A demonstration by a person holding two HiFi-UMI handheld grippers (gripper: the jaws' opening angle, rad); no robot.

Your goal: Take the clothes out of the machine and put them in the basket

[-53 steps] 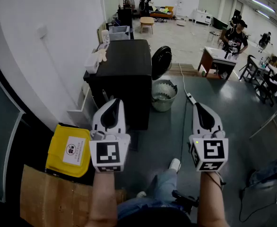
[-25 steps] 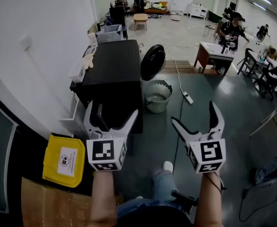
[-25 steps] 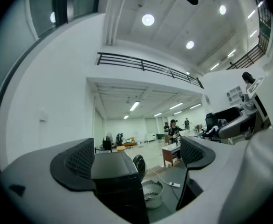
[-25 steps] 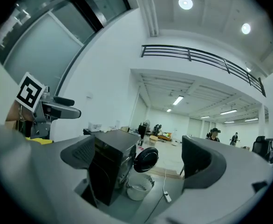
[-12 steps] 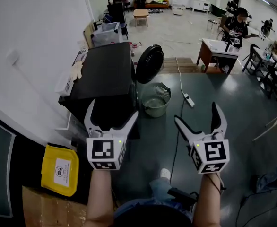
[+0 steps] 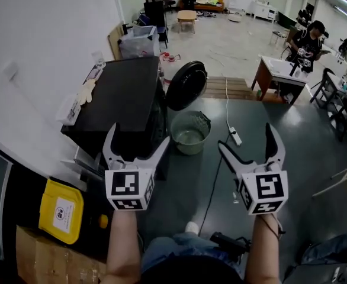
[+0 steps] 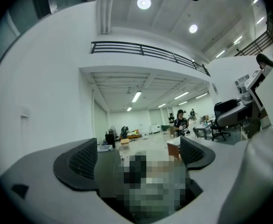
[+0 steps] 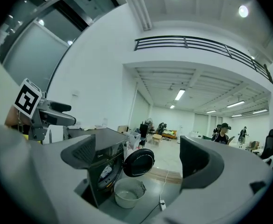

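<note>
Dark grey floor (image 6: pixel 280 135) meets a white wall, where the black machine (image 6: pixel 123 96) stands with its round door (image 6: pixel 186 86) swung open and the pale basket (image 6: pixel 188 148) just in front. Light clothes (image 8: pixel 105 171) lie inside the drum. Left gripper (image 6: pixel 138 134) and right gripper (image 6: pixel 246 136) hover side by side, jaws apart and empty.

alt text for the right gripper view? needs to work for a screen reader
The open right gripper, with nothing between its jaws, faces a black washing machine whose round door is swung open, with clothes visible inside. A pale basket stands on the floor just in front of the opening.
</note>
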